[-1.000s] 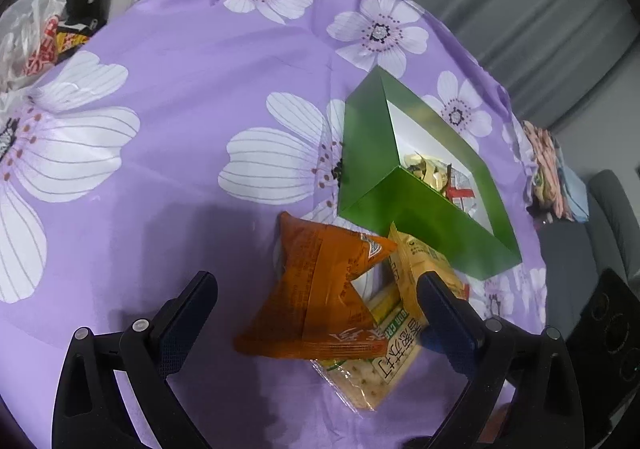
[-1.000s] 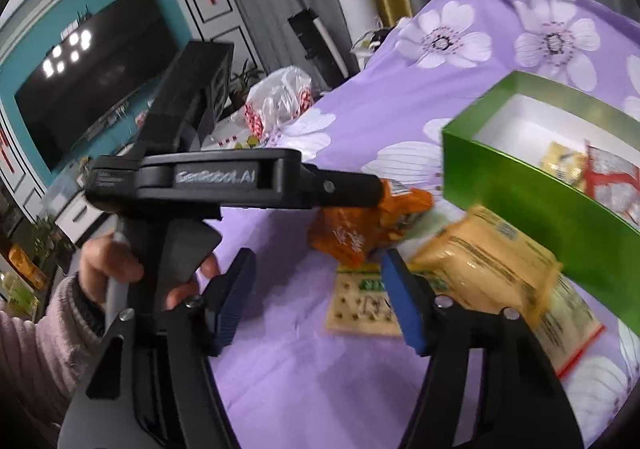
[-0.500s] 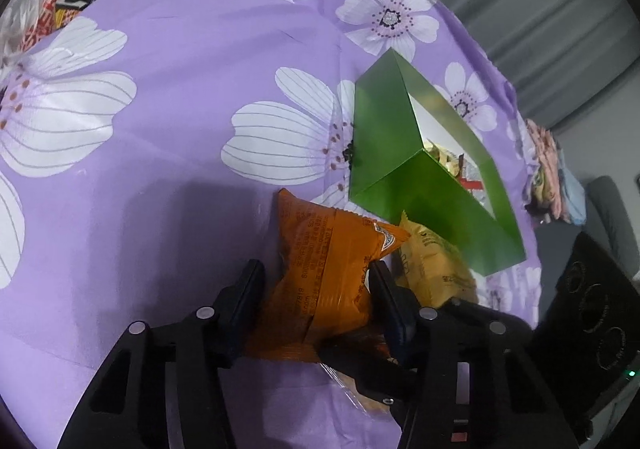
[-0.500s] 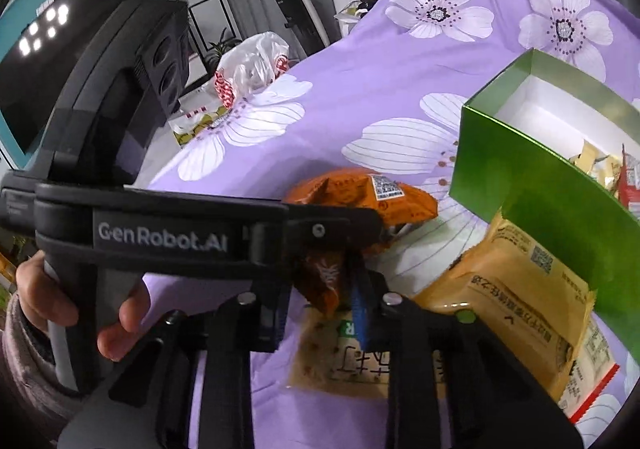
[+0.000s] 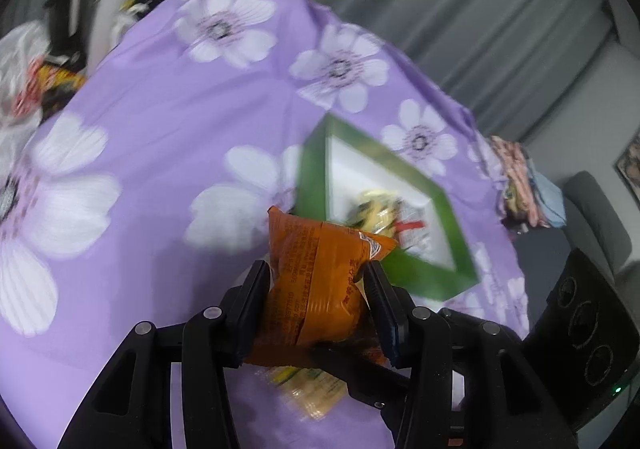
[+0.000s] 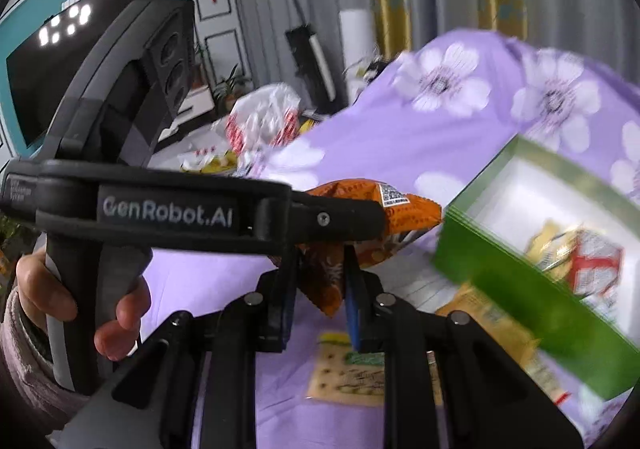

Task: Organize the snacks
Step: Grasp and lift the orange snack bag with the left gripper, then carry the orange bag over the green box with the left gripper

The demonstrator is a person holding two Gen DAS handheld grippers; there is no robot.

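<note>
An orange snack packet (image 5: 320,273) is held by both grippers above the purple flowered cloth. My left gripper (image 5: 316,285) is shut on its body. My right gripper (image 6: 320,281) is shut on its lower end, and the packet (image 6: 400,209) sticks out past the left tool there. A green box (image 5: 440,205) with a white inside lies just beyond the packet and holds several wrapped snacks (image 5: 380,209). It also shows in the right wrist view (image 6: 500,281). A cracker pack (image 6: 352,381) and a yellow packet (image 6: 476,309) lie on the cloth below.
A white plastic bag of goods (image 6: 260,121) sits at the table's far left edge. Folded cloths (image 5: 524,185) lie past the table's right edge. A person's hand (image 6: 60,297) grips the left tool. Bare purple cloth (image 5: 160,129) spreads left of the box.
The orange packet has been lifted off the cloth by both grippers and moved toward the green box. The right gripper has closed tighter on its lower end.
</note>
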